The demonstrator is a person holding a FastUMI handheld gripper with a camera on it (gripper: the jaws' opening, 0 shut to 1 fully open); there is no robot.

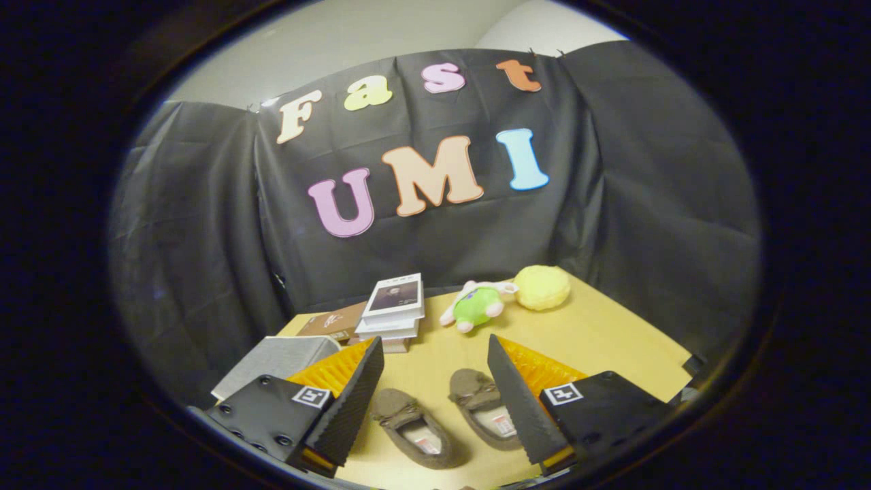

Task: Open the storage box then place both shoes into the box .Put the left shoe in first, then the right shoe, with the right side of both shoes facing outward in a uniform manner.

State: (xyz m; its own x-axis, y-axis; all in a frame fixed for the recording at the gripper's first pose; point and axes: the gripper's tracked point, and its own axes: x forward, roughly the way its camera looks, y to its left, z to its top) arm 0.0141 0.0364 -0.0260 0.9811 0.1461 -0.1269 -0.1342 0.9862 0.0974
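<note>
Two brown moccasin-style shoes lie side by side on the yellow table (612, 340), toes pointing away. The left shoe (416, 426) and the right shoe (484, 415) both sit between my two fingers, lower down than the fingertips. My gripper (435, 348) is open, hovering above the shoes with nothing held. A grey storage box (275, 363) with its lid shut stands to the left, partly hidden behind my left finger (350, 401).
A stack of books (393, 309) and a brown flat box (335, 322) stand beyond the shoes at the back left. A green and white plush toy (478, 305) and a yellow fluffy ball (542, 287) lie at the back. Black cloth walls close in the table.
</note>
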